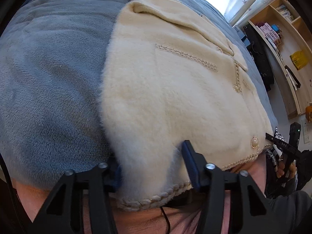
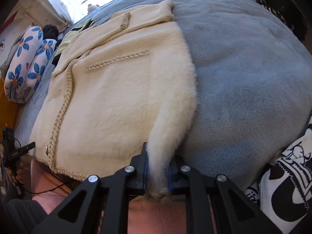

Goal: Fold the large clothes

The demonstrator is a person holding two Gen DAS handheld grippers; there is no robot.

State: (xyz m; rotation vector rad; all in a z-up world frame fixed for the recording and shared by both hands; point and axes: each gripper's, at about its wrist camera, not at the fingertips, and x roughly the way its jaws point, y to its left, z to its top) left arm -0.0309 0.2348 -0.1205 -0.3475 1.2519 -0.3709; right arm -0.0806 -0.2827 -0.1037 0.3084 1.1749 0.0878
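The cream jacket (image 1: pixel 175 81) was spread flat, front up, on the blue-grey bed blanket (image 1: pixel 48 78), sleeves seemingly already tucked in, so the side folds looked done. At about 6 o'clock in the left wrist view, the left gripper (image 1: pixel 154 167) straddled the hem corner; its jaws sat either side of a fat bunch of fleece, but whether they actually pinched it couldn't be told. Over in the right wrist view, the right gripper (image 2: pixel 157 172) had its jaws clamped tight on the other hem corner, also at 6 o'clock. Probably still left: lifting the hem and folding it up toward the collar (image 2: pixel 124 21).
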